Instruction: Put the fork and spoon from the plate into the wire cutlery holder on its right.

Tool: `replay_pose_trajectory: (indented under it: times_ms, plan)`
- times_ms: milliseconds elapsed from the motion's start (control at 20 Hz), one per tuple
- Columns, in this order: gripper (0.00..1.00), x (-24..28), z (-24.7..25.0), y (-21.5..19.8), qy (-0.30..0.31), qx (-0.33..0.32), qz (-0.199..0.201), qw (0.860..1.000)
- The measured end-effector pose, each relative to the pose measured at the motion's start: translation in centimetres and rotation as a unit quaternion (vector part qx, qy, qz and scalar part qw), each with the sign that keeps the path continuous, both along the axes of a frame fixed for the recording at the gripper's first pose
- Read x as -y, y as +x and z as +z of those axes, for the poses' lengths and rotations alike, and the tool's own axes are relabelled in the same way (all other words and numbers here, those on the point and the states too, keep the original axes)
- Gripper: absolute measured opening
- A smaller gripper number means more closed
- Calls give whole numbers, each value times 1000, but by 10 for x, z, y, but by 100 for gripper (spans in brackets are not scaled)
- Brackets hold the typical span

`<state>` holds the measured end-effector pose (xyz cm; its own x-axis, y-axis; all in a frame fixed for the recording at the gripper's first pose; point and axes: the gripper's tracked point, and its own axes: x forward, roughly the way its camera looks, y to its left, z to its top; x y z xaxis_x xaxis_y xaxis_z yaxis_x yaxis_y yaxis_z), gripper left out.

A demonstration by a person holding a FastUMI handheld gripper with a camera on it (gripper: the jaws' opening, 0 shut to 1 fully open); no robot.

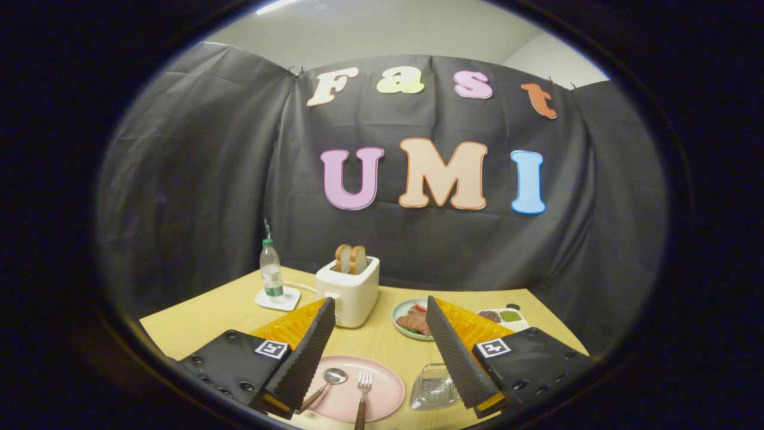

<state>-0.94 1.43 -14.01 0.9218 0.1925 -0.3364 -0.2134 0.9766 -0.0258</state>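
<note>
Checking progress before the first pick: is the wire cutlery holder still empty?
Empty: the wire cutlery holder holds nothing, while the spoon and fork lie on the pink plate. The gripper is open above them.

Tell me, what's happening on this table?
A person is holding a gripper over the table, and its fingers are wide open with nothing in them. Below and between the fingers sits a pink plate with a spoon and a fork lying on it. Just right of the plate is the wire cutlery holder, where both are meant to go. Neither has been picked up yet. Farther back stand a toaster with bread and a water bottle.
</note>
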Motion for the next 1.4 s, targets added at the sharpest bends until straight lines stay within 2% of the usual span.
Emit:
replay_pose_trajectory:
  times_ms: [550, 1050, 1300, 1400]
  plan:
    - [98, -4, -111, -29, -27, -136, 35, 990]
    - [98, 6, -198, -59, -55, -246, 39, 967]
    - [99, 6, -229, -77, -76, -290, 47, 953]
    - [97, 1, -232, -79, -76, -293, 53, 952]
